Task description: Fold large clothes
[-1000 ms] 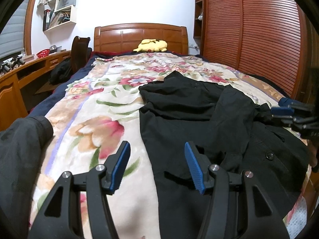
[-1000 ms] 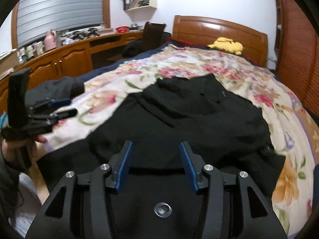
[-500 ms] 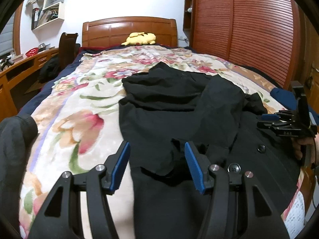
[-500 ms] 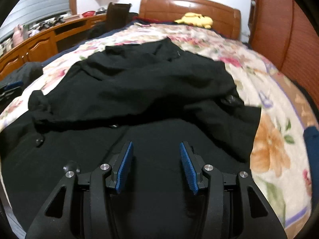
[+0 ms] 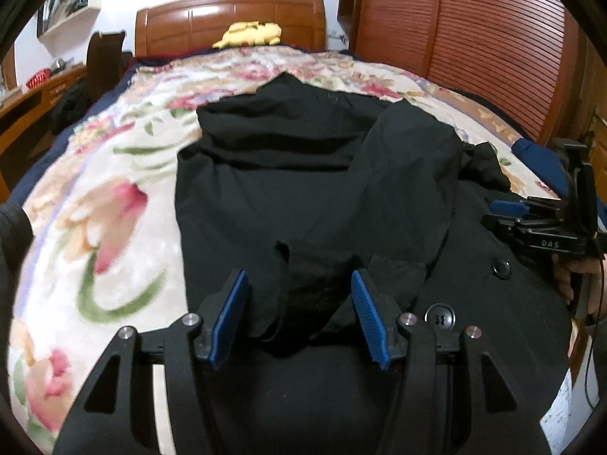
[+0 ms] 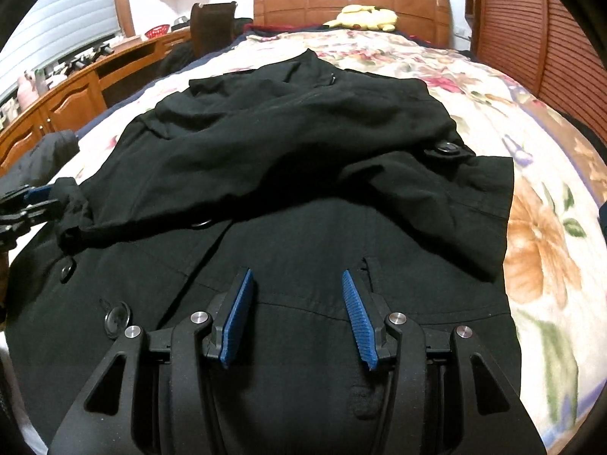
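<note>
A large black coat [image 5: 303, 197] lies spread on the bed, with one sleeve folded across its front. My left gripper [image 5: 299, 275] is open just above the sleeve's cuff [image 5: 315, 288], which lies between its blue pads without being pressed. In the right wrist view the same coat [image 6: 303, 151] fills the bed, and my right gripper [image 6: 296, 273] is open over its lower front panel with nothing between the pads. My right gripper [image 5: 489, 214] also shows at the coat's right edge, held by a hand [image 5: 580, 276]. My left gripper [image 6: 49, 199] shows beside the cuff [image 6: 72, 208].
A floral blanket [image 5: 106, 204] covers the bed, with a yellow plush toy [image 6: 364, 17] at the wooden headboard [image 5: 231, 19]. A slatted wardrobe [image 5: 474, 45] runs along the right, a wooden desk [image 6: 68, 98] and chair [image 6: 210, 26] along the left. A dark garment [image 6: 49, 151] lies at the bed's left edge.
My left gripper has moved right and down, from the blanket's edge onto the coat's sleeve cuff. My right gripper swung right and sank over the coat's lower front, then held still.
</note>
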Motion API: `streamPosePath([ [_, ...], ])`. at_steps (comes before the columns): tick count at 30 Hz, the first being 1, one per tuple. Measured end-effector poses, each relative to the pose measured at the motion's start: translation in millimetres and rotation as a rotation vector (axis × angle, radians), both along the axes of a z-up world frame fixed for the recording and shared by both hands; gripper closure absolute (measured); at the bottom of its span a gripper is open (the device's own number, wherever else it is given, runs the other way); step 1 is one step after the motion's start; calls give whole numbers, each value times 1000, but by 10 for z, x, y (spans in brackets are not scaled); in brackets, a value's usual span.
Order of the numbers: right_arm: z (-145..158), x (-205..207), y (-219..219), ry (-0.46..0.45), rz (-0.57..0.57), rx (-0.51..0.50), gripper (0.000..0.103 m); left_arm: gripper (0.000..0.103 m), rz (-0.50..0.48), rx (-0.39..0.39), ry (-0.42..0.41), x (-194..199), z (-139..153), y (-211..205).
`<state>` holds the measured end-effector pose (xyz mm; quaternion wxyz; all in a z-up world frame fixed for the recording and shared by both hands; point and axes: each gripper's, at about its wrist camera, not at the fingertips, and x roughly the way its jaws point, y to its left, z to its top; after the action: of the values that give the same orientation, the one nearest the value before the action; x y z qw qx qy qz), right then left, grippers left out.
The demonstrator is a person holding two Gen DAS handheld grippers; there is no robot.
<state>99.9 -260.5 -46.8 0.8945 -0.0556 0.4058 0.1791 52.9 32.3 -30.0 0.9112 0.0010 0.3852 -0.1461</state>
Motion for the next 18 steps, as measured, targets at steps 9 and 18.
streamPosePath([
  [9, -10, 9, 30, -2, 2, -10, 53, 64, -40, -36, 29, 49, -56, -20],
  [18, -35, 35, -10, 18, 9, 42, 53, 100, -87, -8, -57, -248, 261, -2],
])
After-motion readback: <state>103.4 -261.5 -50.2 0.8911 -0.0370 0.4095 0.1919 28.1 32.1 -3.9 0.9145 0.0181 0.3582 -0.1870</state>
